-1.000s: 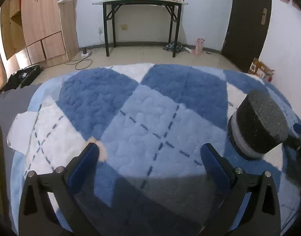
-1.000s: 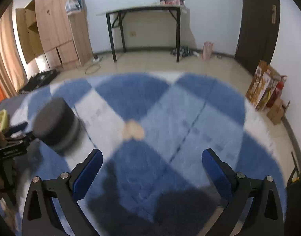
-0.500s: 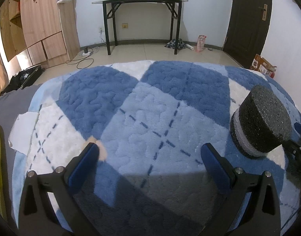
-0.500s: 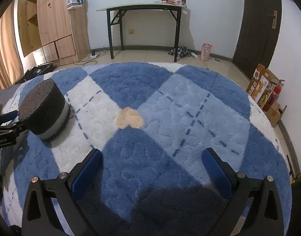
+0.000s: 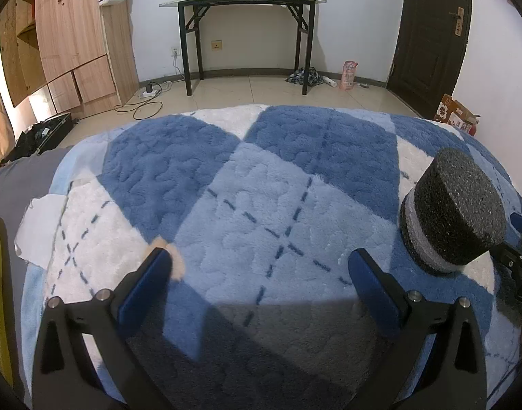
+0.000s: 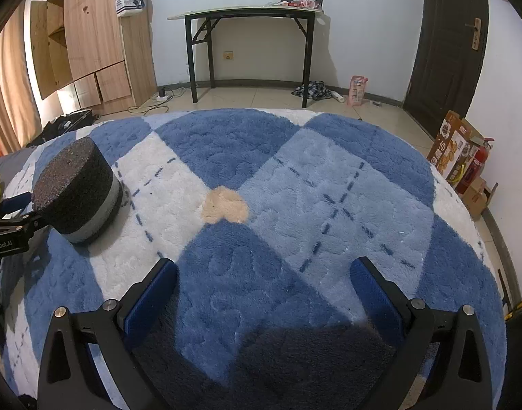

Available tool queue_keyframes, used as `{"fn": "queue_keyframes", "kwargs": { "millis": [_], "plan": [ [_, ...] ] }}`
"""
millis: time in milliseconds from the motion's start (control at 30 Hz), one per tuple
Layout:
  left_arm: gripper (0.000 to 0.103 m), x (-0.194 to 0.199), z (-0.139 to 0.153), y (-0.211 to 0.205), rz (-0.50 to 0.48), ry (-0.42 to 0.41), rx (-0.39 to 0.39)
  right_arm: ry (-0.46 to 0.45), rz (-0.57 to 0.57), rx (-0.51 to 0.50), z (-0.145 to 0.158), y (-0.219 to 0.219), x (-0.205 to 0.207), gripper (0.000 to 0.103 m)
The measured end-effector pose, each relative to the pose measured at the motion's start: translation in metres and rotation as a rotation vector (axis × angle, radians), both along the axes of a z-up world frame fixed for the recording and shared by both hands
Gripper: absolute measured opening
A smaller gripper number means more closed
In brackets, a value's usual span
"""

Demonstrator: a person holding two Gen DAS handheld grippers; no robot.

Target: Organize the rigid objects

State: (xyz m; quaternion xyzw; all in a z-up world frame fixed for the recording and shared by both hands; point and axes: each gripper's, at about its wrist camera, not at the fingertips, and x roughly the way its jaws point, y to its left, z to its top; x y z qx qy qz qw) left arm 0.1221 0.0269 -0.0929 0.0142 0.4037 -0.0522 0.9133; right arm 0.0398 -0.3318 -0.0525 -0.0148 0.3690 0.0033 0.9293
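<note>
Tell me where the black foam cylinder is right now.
The black foam cylinder lies tilted on the blue checkered rug, at the right edge of the left wrist view and the left edge of the right wrist view, left of the rug's peach heart patch.

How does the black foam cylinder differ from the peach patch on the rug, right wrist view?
Colour: the foam cylinder is speckled black with a grey band; the peach patch is pale. Form: the cylinder is a tilted solid; the patch is flat, part of the rug. Place: the cylinder sits left of the patch, apart. Shared: neither is between the right gripper's open fingers.
</note>
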Motion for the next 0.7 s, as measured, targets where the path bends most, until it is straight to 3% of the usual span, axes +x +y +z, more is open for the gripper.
{"fn": "queue_keyframes", "kwargs": {
  "millis": [700],
  "plan": [
    [0.103,0.0002,0.0000,0.0005,0.000,0.000,0.000,-0.001,0.000,0.000,-0.0016,-0.0040,-0.0043,0.103]
  ]
}}
